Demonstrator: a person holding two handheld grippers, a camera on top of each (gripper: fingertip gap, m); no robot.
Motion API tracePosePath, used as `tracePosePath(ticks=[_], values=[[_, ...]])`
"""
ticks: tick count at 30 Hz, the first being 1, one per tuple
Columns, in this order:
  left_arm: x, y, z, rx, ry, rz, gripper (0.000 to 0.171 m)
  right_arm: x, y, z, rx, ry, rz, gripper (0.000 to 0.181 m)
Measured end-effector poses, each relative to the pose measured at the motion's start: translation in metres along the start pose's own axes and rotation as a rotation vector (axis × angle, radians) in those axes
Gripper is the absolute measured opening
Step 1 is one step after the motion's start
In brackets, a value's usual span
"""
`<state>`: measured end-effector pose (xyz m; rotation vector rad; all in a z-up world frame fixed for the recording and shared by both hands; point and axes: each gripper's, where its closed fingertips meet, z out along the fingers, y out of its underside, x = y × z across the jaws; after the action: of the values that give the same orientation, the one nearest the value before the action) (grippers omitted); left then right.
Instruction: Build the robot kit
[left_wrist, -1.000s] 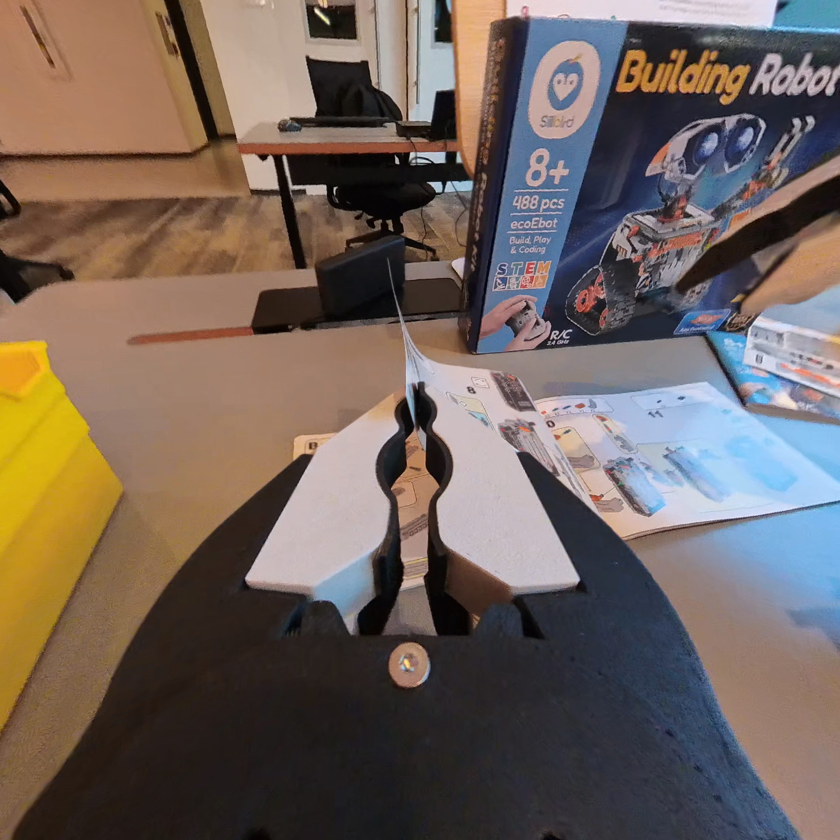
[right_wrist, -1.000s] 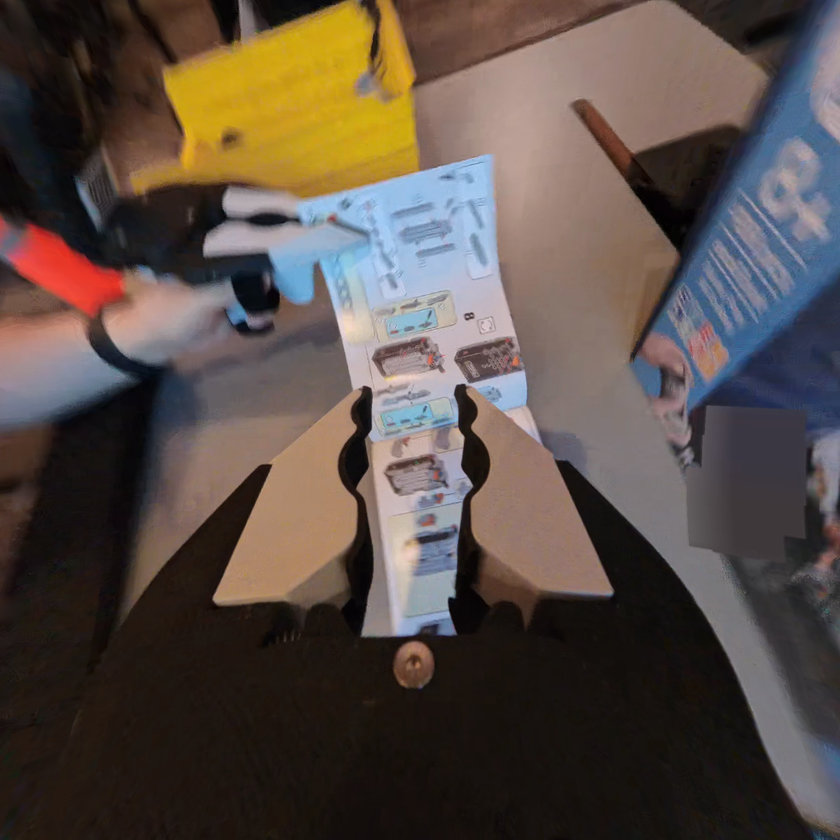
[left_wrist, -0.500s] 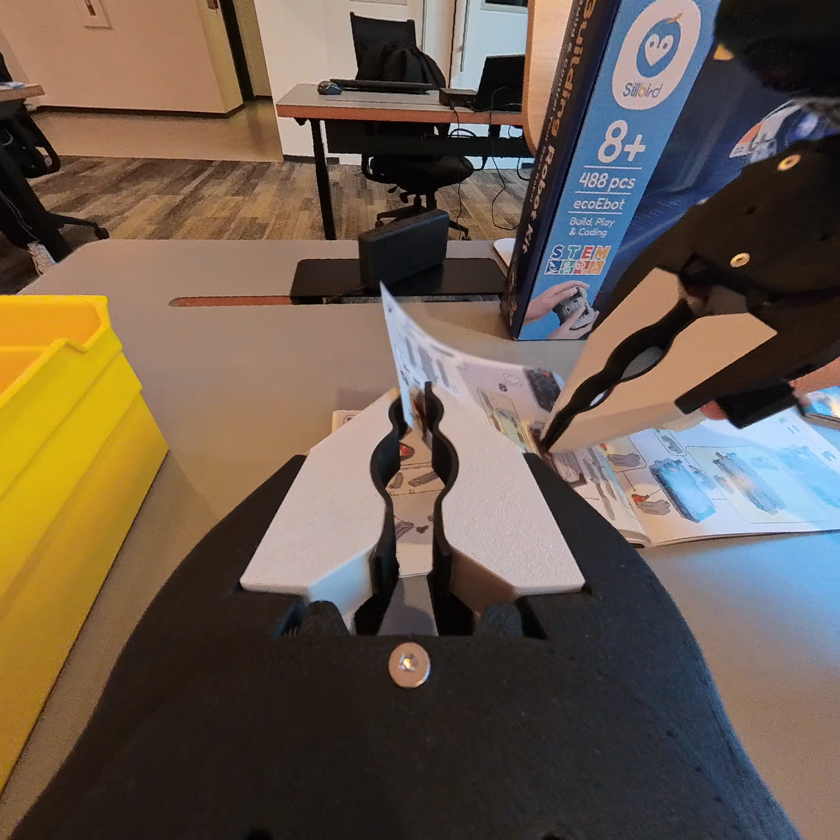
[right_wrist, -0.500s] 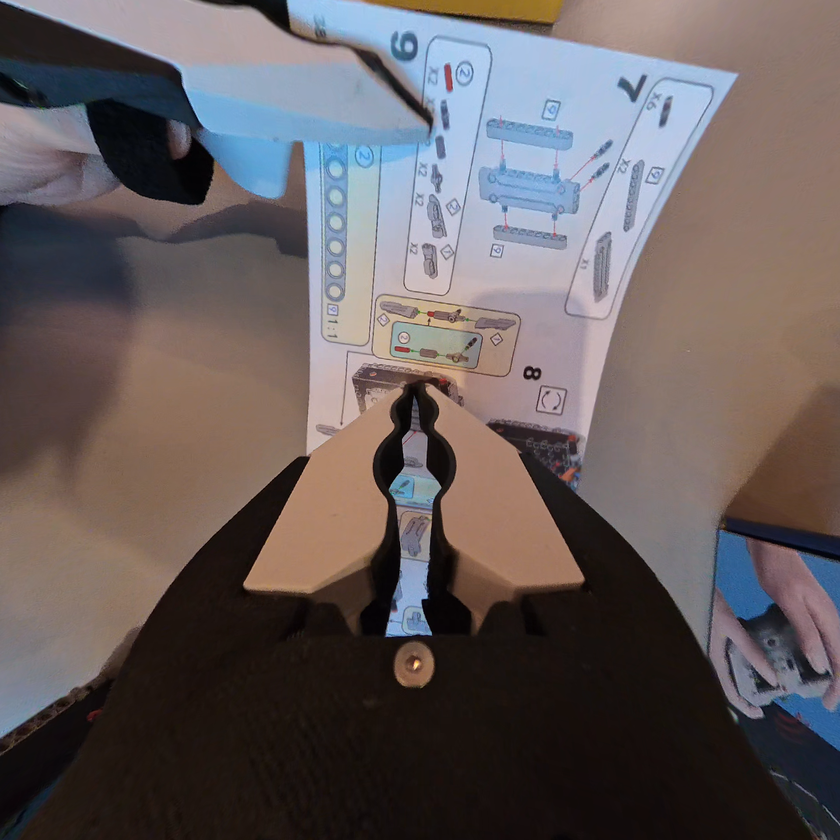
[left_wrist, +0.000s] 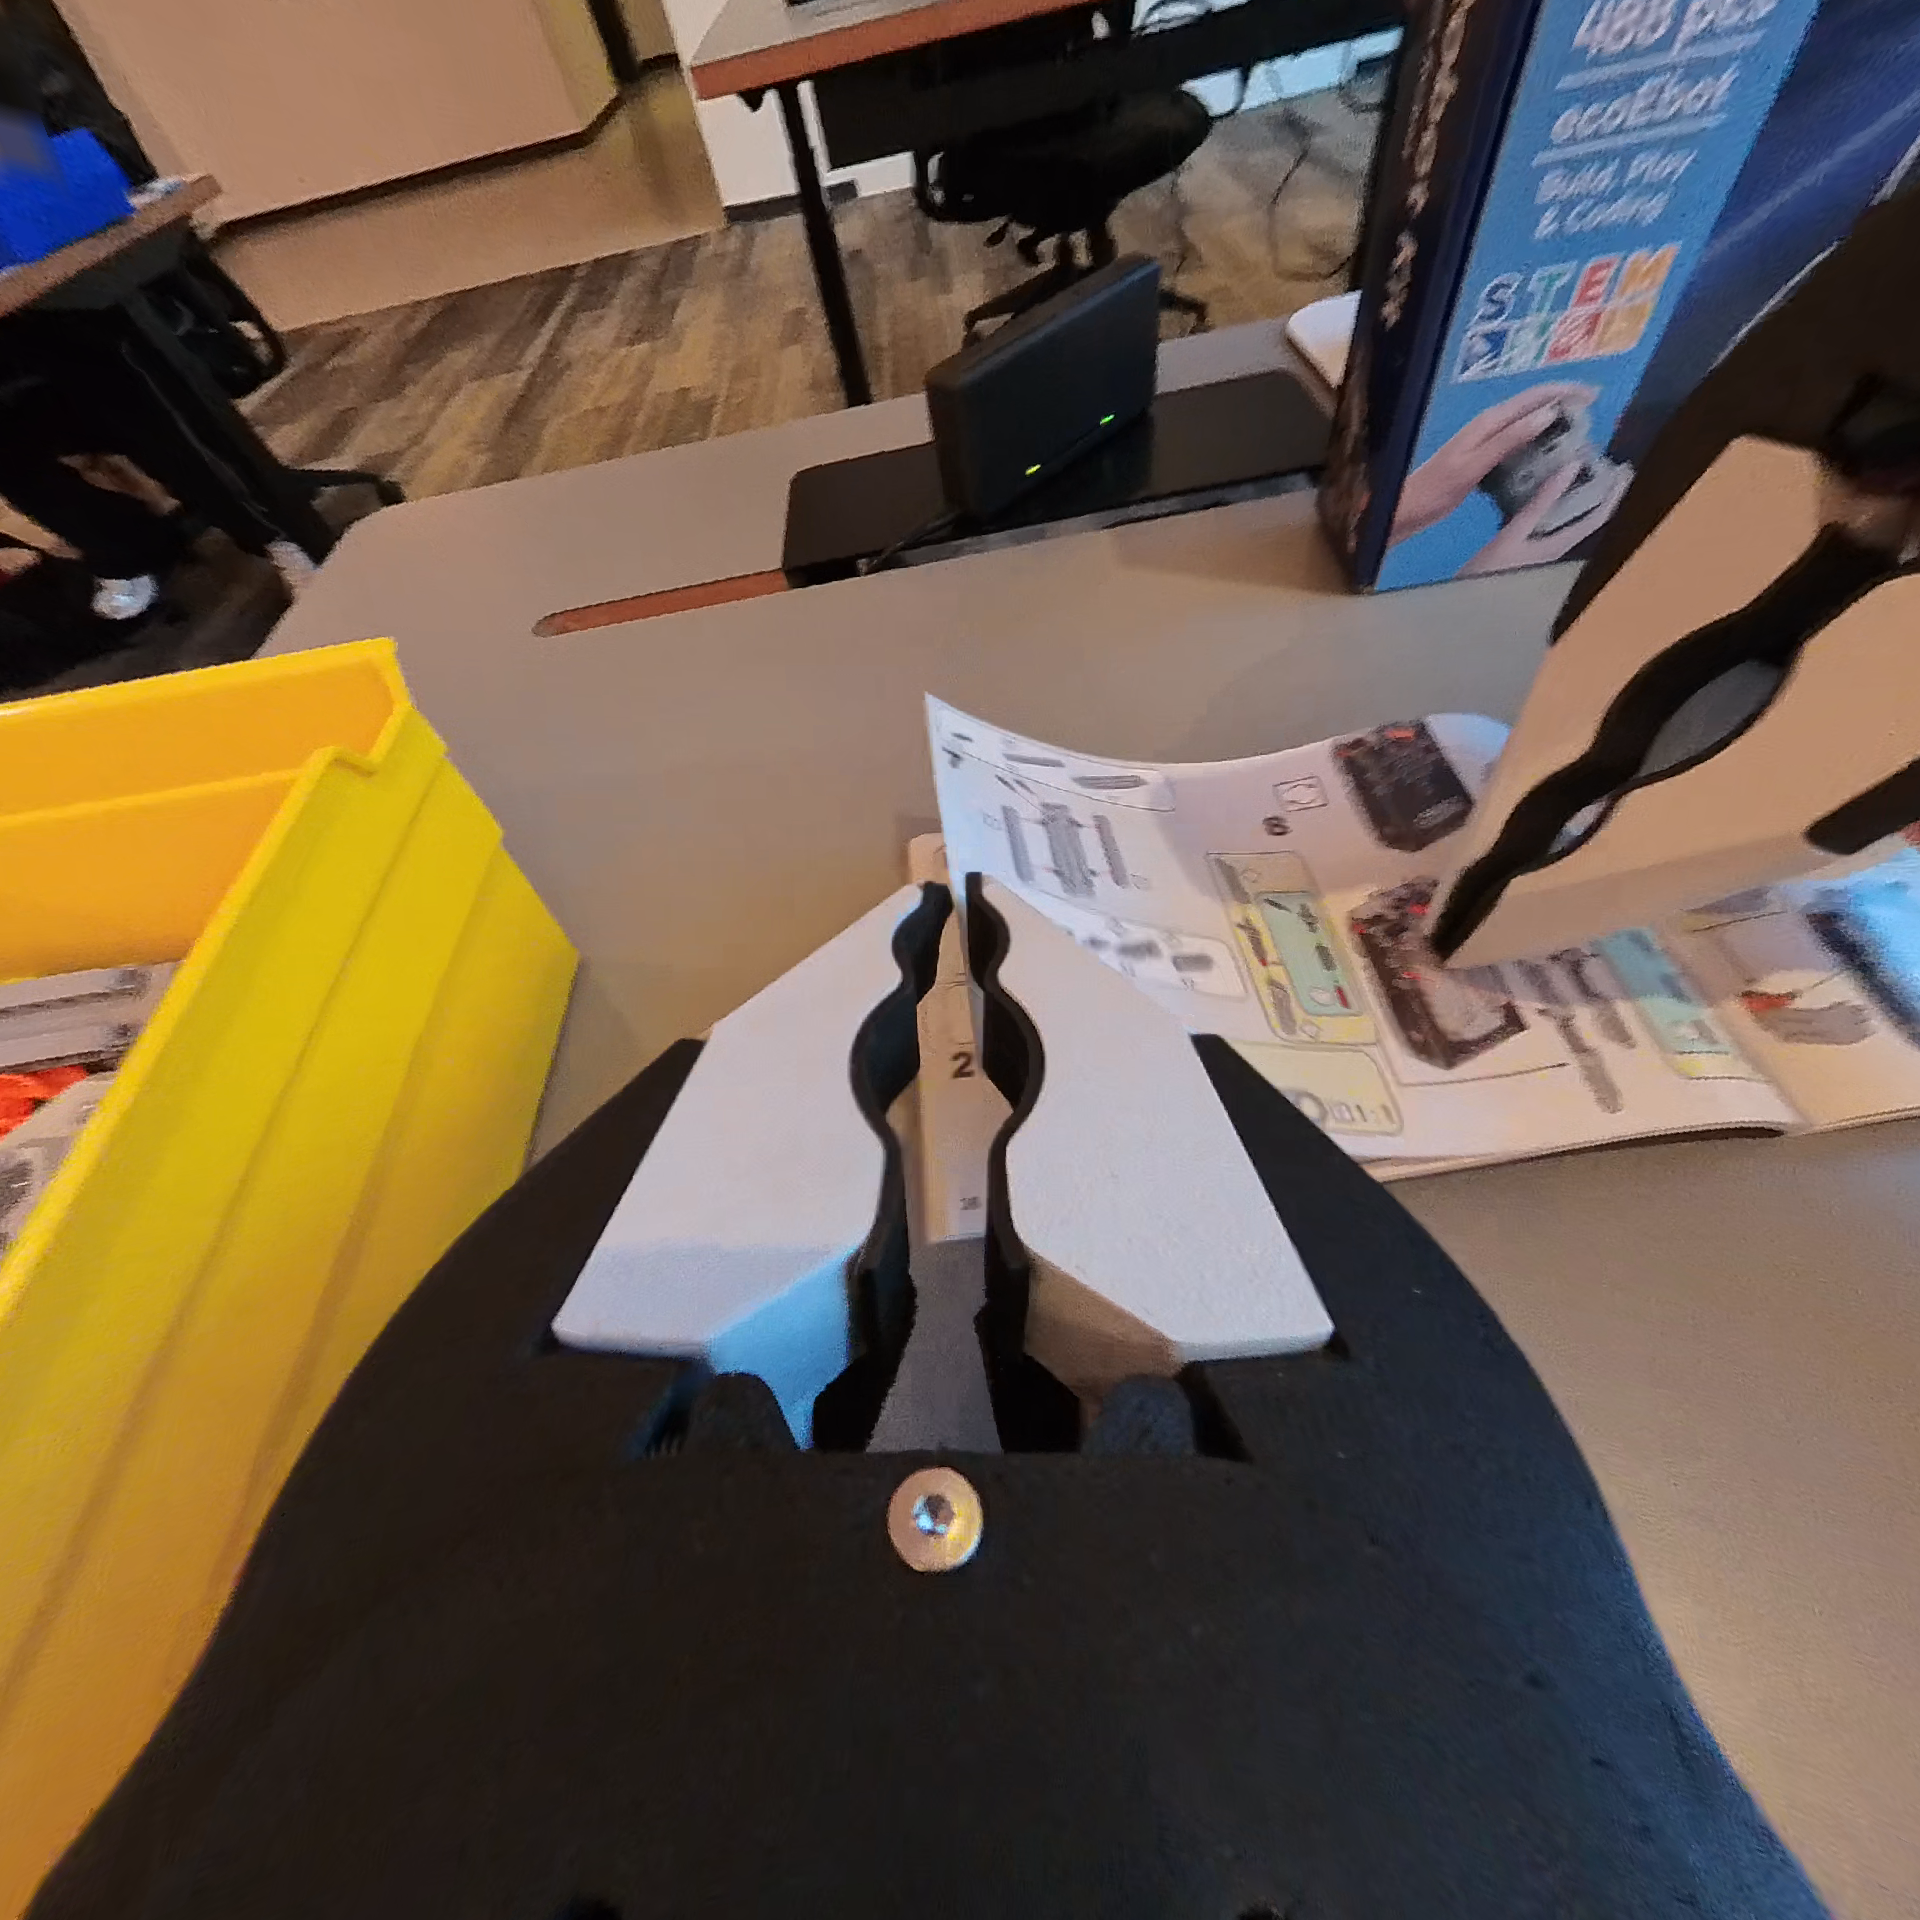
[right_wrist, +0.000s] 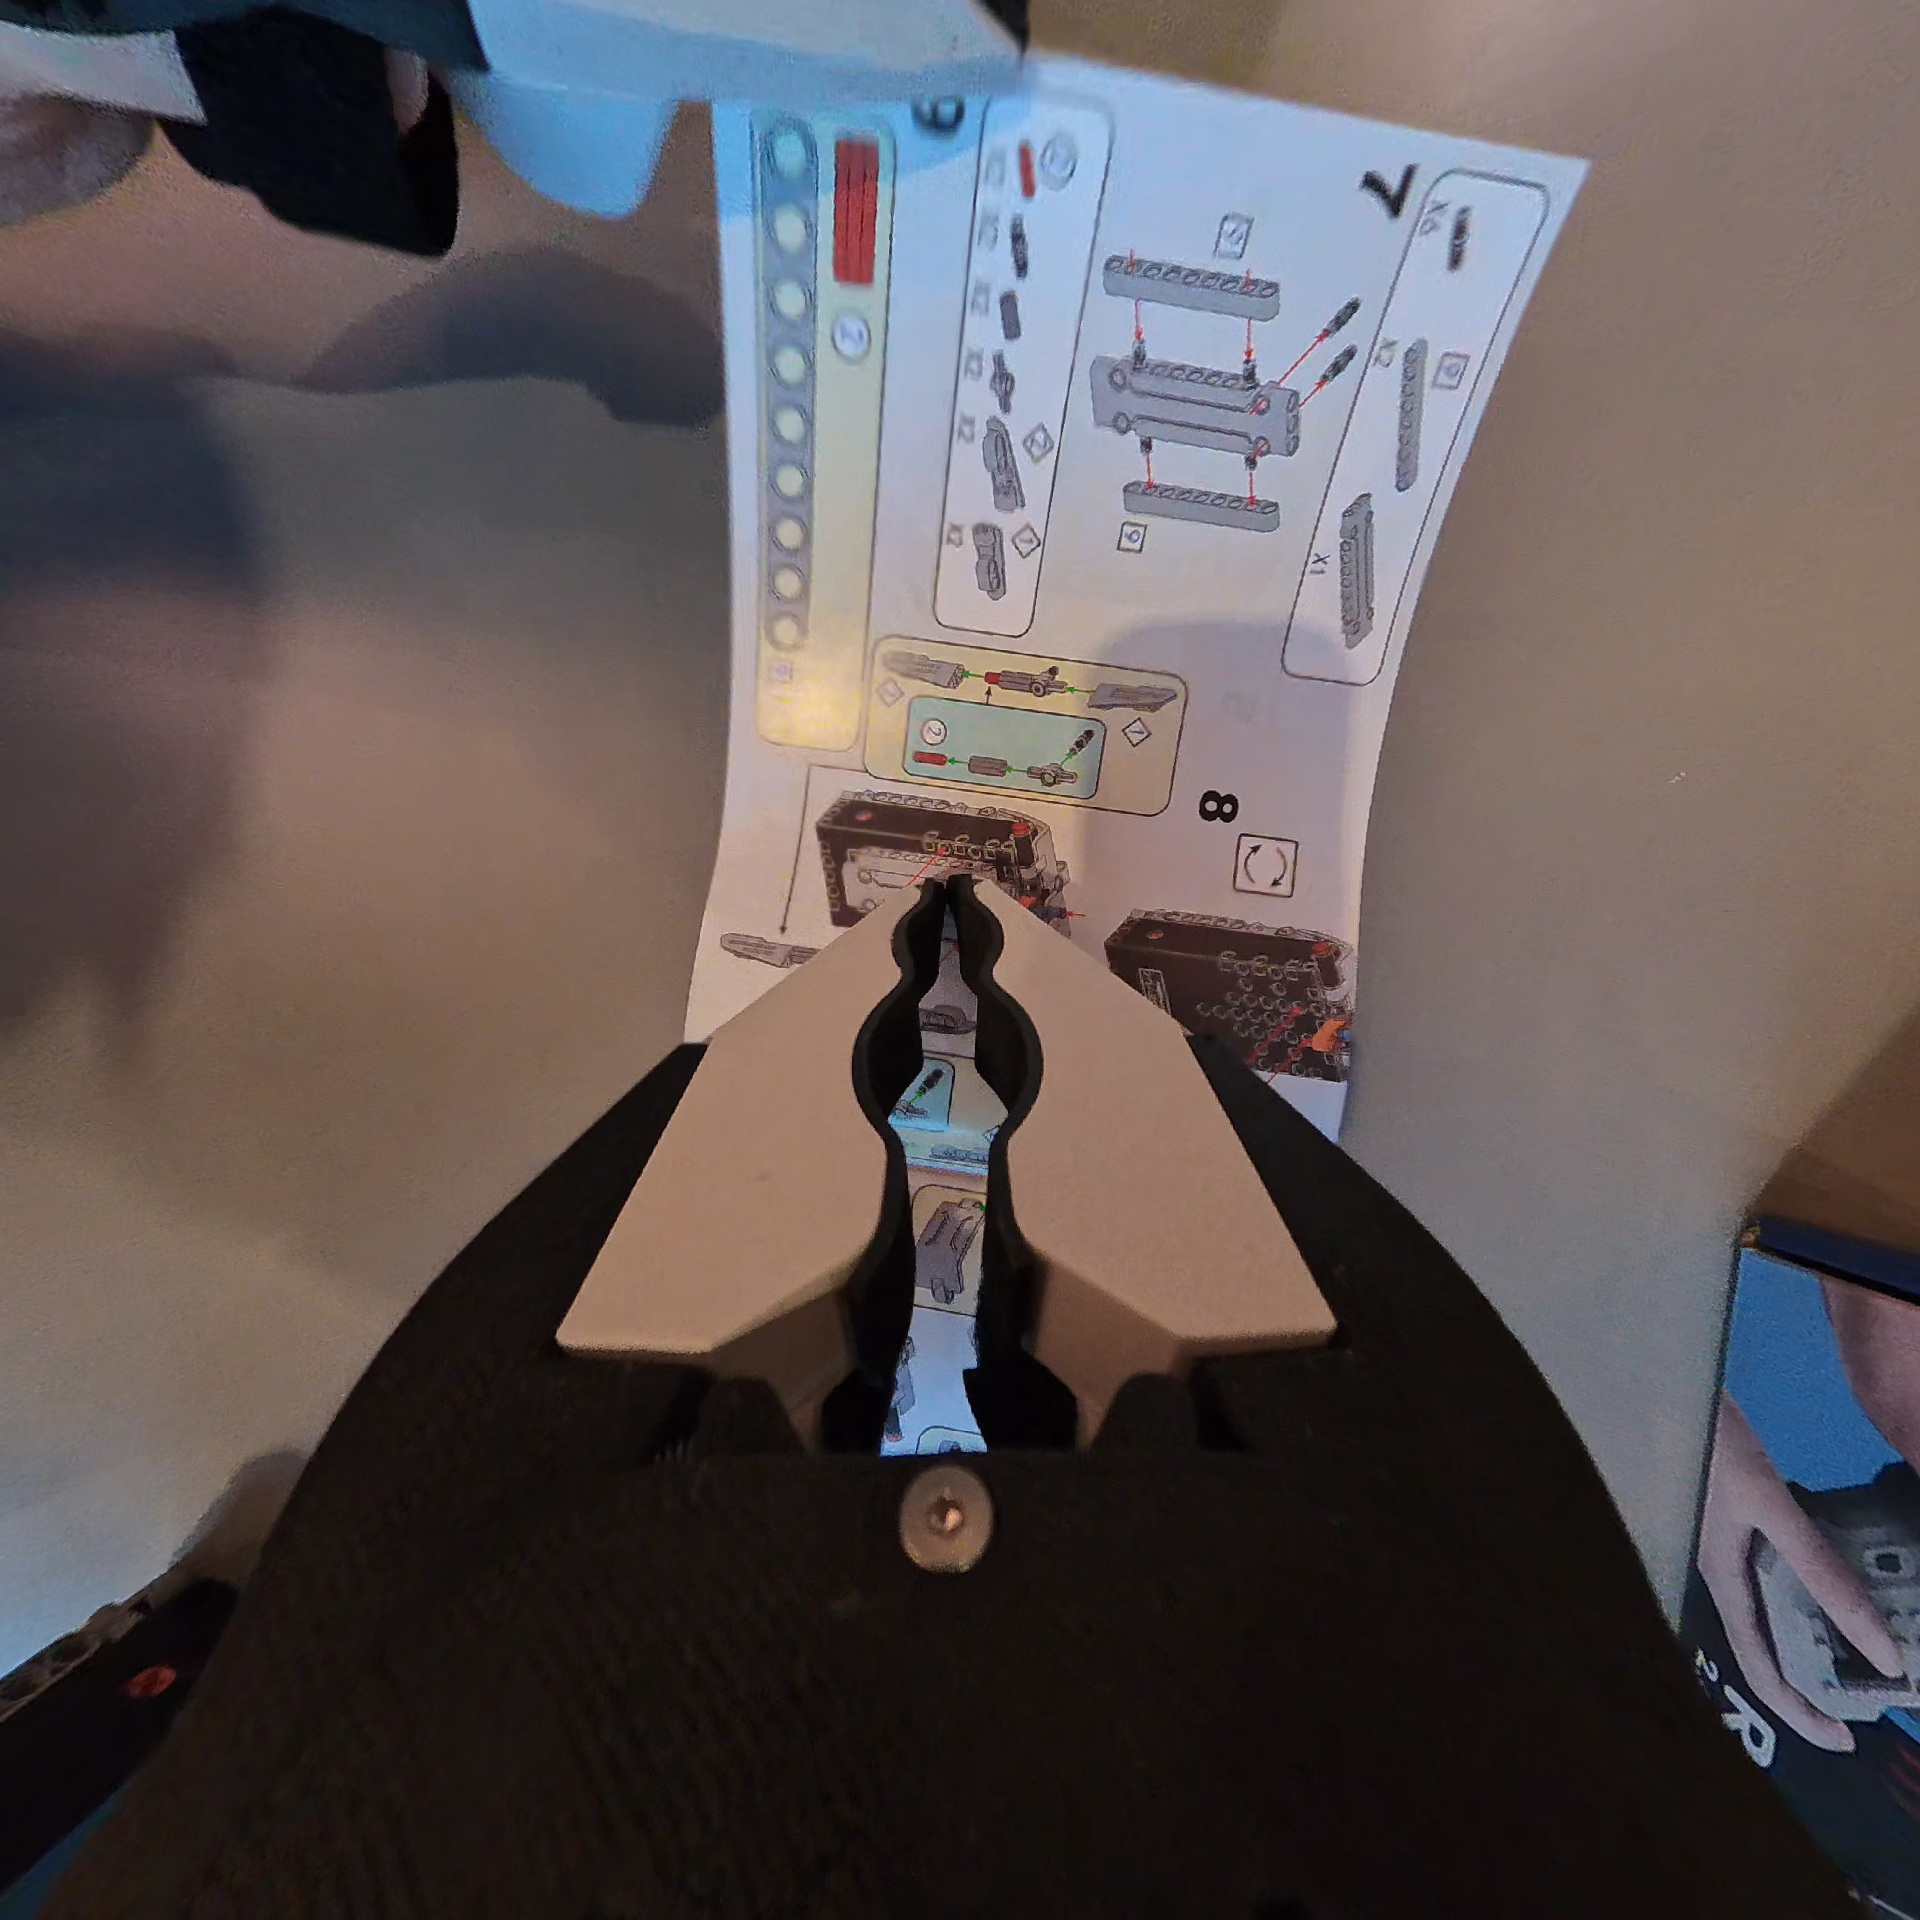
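An open instruction booklet (left_wrist: 1558, 1039) lies on the grey table (left_wrist: 727, 727). One page (left_wrist: 1091, 821) is lifted and curves up at its left edge. My left gripper (left_wrist: 956, 888) is shut on that page's edge, with only a thin gap at the tips. In the right wrist view the page (right_wrist: 1143, 416) arches away and the left gripper (right_wrist: 1013, 47) grips its far corner. My right gripper (right_wrist: 948, 883) is shut and empty, its tips resting on the booklet near the fold. It also shows in the left wrist view (left_wrist: 1449, 940), tips down on the printed page.
A yellow bin (left_wrist: 208, 935) with parts inside stands close on the left. A tall blue toy box (left_wrist: 1558, 260) stands behind the booklet and shows in the right wrist view (right_wrist: 1818, 1507). A black device (left_wrist: 1039, 395) sits at the table's far edge. Tip to tip, the grippers are about 12 cm apart.
The right gripper came down, closed, and set its tips on the booklet. The left gripper has carried the held page lower and flatter, so it now bows over to the right.
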<state>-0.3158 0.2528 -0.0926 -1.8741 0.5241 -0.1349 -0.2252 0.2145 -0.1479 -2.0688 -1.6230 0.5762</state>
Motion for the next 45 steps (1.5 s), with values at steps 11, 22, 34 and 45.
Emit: tracePosePath(ticks=[11, 22, 34, 45], values=[[0.041, 0.024, 0.008, -0.131, 0.167, 0.131, 0.000, -0.007, -0.037, -0.065, 0.239, 0.132, -0.074, 0.000], [0.043, 0.026, 0.008, -0.152, 0.177, 0.177, 0.000, -0.123, 0.091, -0.272, 0.648, 0.659, 0.146, 0.051], [0.063, -0.027, -0.121, 0.123, 0.240, 0.039, 0.033, -0.160, 0.115, -0.160, 0.710, 0.310, 0.293, 0.072], [-0.005, -0.052, -0.175, 0.200, 0.286, 0.053, 0.022, -0.156, 0.087, -0.125, 0.675, 0.272, 0.220, 0.035]])
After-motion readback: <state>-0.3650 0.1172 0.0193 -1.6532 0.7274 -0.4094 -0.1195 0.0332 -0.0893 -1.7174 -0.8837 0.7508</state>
